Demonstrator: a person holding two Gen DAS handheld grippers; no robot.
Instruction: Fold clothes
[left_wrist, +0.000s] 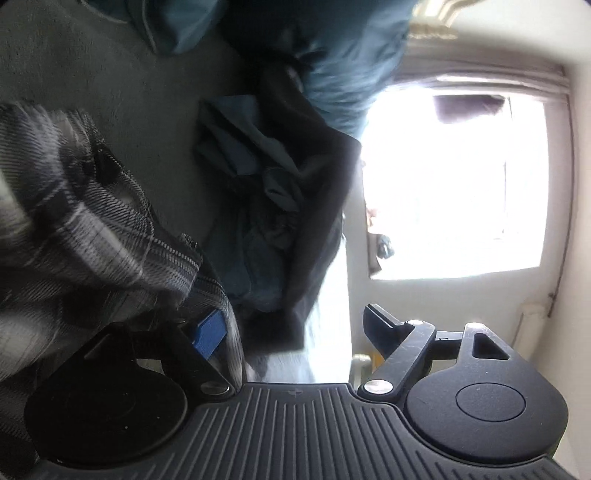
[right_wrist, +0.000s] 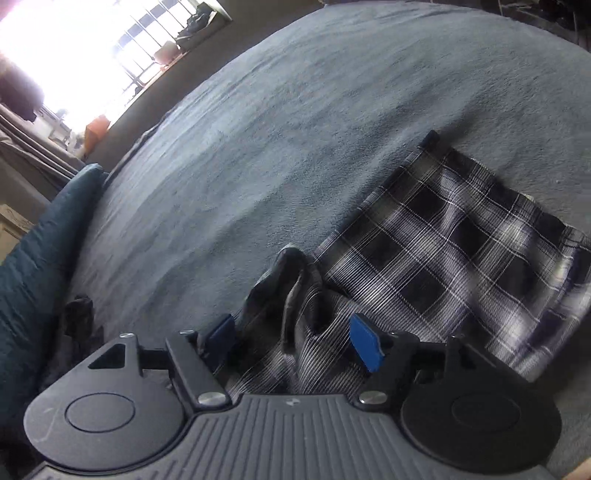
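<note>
A black-and-white plaid shirt (right_wrist: 461, 240) lies partly folded on the grey blanket (right_wrist: 295, 129). My right gripper (right_wrist: 295, 339) is open, its blue pads either side of a raised bunch of the shirt's near edge, which sits between the fingers. In the left wrist view the camera is rolled sideways. My left gripper (left_wrist: 291, 328) is open. The plaid cloth (left_wrist: 74, 206) drapes over its left finger and blue pad (left_wrist: 208, 332), and the right finger (left_wrist: 380, 321) is bare.
A pile of dark blue and black clothes (left_wrist: 266, 192) lies ahead of the left gripper, with a teal pillow (left_wrist: 343, 74) beyond. A teal cushion (right_wrist: 33, 258) lies along the bed's left edge. A bright window (left_wrist: 454, 181) fills the wall.
</note>
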